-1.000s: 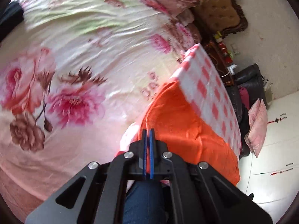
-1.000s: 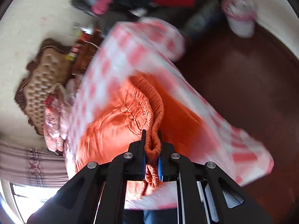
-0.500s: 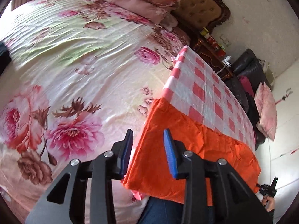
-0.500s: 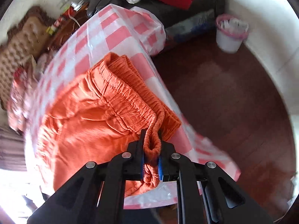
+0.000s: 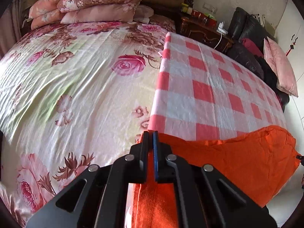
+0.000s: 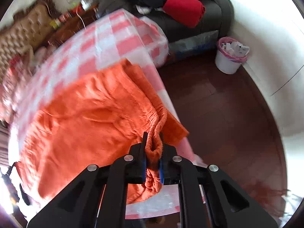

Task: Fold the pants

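Orange pants (image 5: 237, 157) lie across the near part of a red-and-white checked cloth (image 5: 205, 87). My left gripper (image 5: 151, 135) is shut on the pants' thin leg end at the cloth's left near corner. In the right wrist view the pants (image 6: 85, 117) spread over the checked cloth (image 6: 121, 36), blurred by motion. My right gripper (image 6: 153, 138) is shut on the gathered elastic waistband (image 6: 157, 125) at the cloth's right edge.
A floral bedspread (image 5: 72, 87) covers the bed to the left, with stacked pillows (image 5: 91, 1) at its head. A dark sofa with clothes (image 6: 182, 9) and a white bin (image 6: 230, 57) stand on the dark wood floor (image 6: 218, 114) to the right.
My left gripper was shut, opened half a second ago, and has shut again on the leg end farther along the cloth. My right gripper keeps its hold on the waistband while swinging.
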Demonstrator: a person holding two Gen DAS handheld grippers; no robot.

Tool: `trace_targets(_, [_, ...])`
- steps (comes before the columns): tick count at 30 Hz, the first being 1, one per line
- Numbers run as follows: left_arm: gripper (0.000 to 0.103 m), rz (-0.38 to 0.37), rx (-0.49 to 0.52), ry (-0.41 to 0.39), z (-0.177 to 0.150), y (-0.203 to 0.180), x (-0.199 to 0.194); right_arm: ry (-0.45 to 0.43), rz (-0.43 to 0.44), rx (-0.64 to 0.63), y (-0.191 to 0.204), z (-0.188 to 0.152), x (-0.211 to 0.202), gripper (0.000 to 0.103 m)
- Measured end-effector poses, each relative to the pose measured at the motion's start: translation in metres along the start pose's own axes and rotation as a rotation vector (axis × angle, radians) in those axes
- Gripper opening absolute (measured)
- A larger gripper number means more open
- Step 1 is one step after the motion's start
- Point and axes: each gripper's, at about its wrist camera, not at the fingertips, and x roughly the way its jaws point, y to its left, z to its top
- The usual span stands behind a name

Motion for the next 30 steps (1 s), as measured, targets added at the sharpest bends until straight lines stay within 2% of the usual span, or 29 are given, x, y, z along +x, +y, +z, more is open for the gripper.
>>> trace_targets(2, [0.004, 0.017, -0.039, 0.012, 0.007, 0.01, 0.008, -0.029, 0.017, 0.014, 0.002, 0.005, -0.002, 0.009])
trace_targets(4, [0.006, 0.053, -0.067, 0.084, 0.004, 0.021, 0.034, 0.006, -0.023, -0.008, 0.005, 0.002, 0.016, 0.009])
trace_targets(6, [0.011, 0.096, -0.086, 0.103, -0.006, 0.021, 0.041, 0.017, -0.077, -0.037, 0.006, -0.006, 0.028, 0.01])
trace_targets(8, [0.02, 0.103, -0.064, 0.052, -0.011, 0.011, 0.027, -0.01, -0.071, -0.055, 0.006, -0.01, 0.023, 0.01])
trace_targets(9, [0.034, 0.112, -0.051, 0.027, -0.008, 0.002, 0.018, -0.017, -0.074, -0.058, 0.005, -0.01, 0.023, 0.01])
trace_targets(10, [0.043, 0.132, -0.033, -0.005, -0.007, -0.008, 0.01, -0.018, -0.075, -0.063, 0.004, -0.01, 0.025, 0.01])
trace_targets(11, [0.043, 0.14, -0.012, -0.033, -0.004, -0.021, 0.002, -0.02, -0.078, -0.069, 0.004, -0.009, 0.028, 0.01])
trace_targets(12, [0.043, 0.114, 0.015, -0.058, -0.002, -0.039, -0.004, -0.025, -0.082, -0.075, 0.005, -0.008, 0.028, 0.01])
trace_targets(15, [0.043, -0.071, 0.162, -0.077, -0.002, -0.118, -0.007, -0.036, -0.11, -0.099, 0.013, -0.009, 0.03, 0.011])
trace_targets(18, [0.043, -0.249, 0.387, -0.053, -0.012, -0.221, 0.006, -0.05, -0.102, -0.088, 0.011, -0.012, 0.029, 0.011])
trace_targets(21, [0.043, -0.385, 0.511, -0.012, -0.015, -0.304, 0.026, -0.059, -0.077, -0.073, 0.006, -0.014, 0.028, 0.011])
trace_targets(22, [0.043, -0.409, 0.536, 0.002, -0.015, -0.324, 0.034, -0.062, -0.069, -0.066, 0.005, -0.014, 0.027, 0.011])
trace_targets(26, [0.042, -0.447, 0.572, 0.091, 0.001, -0.387, 0.072, -0.073, -0.046, -0.069, 0.001, -0.018, 0.026, 0.011])
trace_targets(27, [0.042, -0.418, 0.58, 0.105, 0.001, -0.396, 0.079, -0.071, -0.03, -0.065, -0.002, -0.018, 0.026, 0.012])
trace_targets(28, [0.042, -0.356, 0.596, 0.112, 0.003, -0.402, 0.088, -0.065, -0.009, -0.052, -0.006, -0.018, 0.025, 0.013])
trace_targets(30, [0.042, -0.302, 0.627, 0.116, -0.005, -0.409, 0.092, -0.057, 0.022, -0.041, -0.011, -0.018, 0.024, 0.013])
